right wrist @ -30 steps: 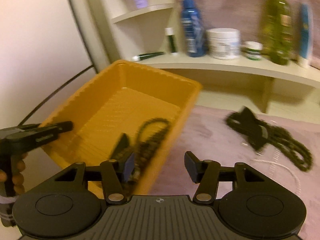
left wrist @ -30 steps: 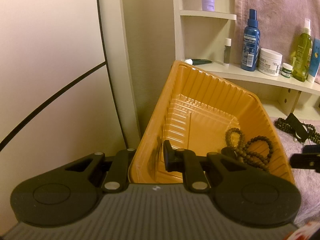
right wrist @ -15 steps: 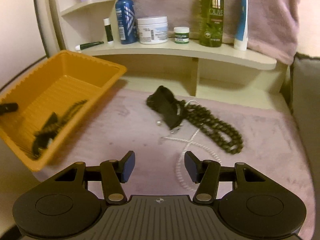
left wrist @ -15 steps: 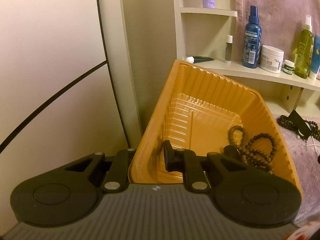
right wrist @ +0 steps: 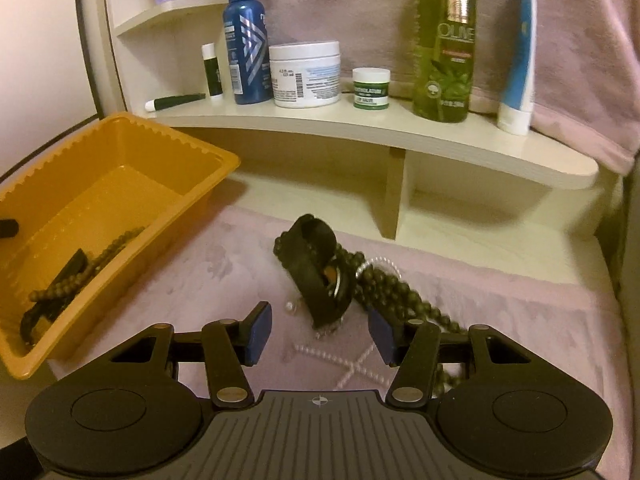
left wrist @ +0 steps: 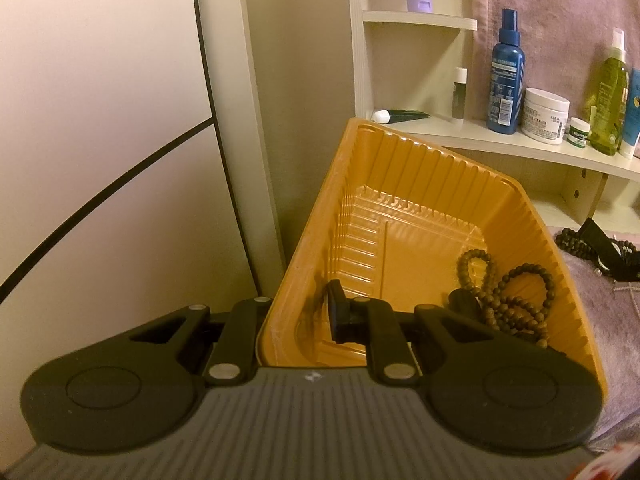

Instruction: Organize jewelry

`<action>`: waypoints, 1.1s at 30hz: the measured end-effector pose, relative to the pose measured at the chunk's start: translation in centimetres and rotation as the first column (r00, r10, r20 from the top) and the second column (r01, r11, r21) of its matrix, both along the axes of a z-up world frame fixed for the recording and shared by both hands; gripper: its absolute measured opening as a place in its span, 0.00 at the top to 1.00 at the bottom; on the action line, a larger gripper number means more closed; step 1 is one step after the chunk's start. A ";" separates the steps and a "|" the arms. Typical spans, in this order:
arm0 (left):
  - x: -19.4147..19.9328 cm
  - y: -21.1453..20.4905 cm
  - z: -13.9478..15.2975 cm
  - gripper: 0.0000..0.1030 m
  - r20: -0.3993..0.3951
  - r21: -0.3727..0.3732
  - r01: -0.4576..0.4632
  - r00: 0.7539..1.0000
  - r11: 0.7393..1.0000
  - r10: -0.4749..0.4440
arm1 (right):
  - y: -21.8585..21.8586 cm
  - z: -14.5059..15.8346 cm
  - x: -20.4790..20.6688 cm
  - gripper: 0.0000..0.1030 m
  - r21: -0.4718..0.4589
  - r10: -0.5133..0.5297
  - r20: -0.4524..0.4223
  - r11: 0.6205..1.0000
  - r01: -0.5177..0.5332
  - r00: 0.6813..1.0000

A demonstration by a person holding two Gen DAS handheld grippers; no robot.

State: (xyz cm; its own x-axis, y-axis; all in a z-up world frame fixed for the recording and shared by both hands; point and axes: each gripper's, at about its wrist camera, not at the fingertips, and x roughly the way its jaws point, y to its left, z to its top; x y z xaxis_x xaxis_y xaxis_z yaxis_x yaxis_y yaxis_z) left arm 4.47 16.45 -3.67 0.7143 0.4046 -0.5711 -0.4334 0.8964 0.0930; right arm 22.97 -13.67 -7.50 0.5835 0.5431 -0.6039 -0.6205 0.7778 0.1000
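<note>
My left gripper (left wrist: 296,312) is shut on the near wall of the orange plastic tray (left wrist: 400,184) and holds it tilted. A brown bead necklace (left wrist: 516,296) and a black band lie in the tray, also seen in the right wrist view (right wrist: 76,280). My right gripper (right wrist: 318,330) is open, low over the pink cloth, with a black watch strap (right wrist: 316,268) just ahead between its fingers. Dark green beads (right wrist: 396,292) and a white pearl strand (right wrist: 340,360) lie tangled with the strap.
A cream shelf (right wrist: 360,128) behind the cloth carries a blue spray bottle (right wrist: 244,40), a white cream jar (right wrist: 306,74), a small green jar (right wrist: 371,88), an olive bottle (right wrist: 444,40) and a blue tube (right wrist: 518,60). A white wall stands at left.
My right gripper has swung away from the tray to the right and come down close to the strap and beads on the cloth. The left gripper keeps its hold on the tray.
</note>
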 end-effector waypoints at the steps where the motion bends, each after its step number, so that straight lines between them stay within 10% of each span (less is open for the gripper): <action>1: 0.0 0.0 0.0 0.85 0.000 0.000 0.000 1.000 1.000 0.000 | 0.1 0.0 0.3 0.48 0.004 0.002 0.001 1.000 -0.002 1.000; 8: 0.0 0.1 -0.1 0.85 -0.001 -0.004 -0.003 1.000 1.000 0.003 | 0.9 0.2 1.2 0.75 0.015 0.011 0.014 1.000 -0.011 1.000; 21: 0.0 0.1 -0.2 0.84 -0.005 -0.010 -0.009 1.000 1.000 0.009 | 2.8 -0.9 1.4 0.77 -0.024 0.017 0.020 1.000 -0.016 1.000; 33: 0.0 0.1 -0.2 0.84 -0.006 -0.010 -0.011 1.000 1.000 0.011 | -0.2 0.5 0.7 0.86 0.145 -0.098 -0.051 0.984 0.104 0.994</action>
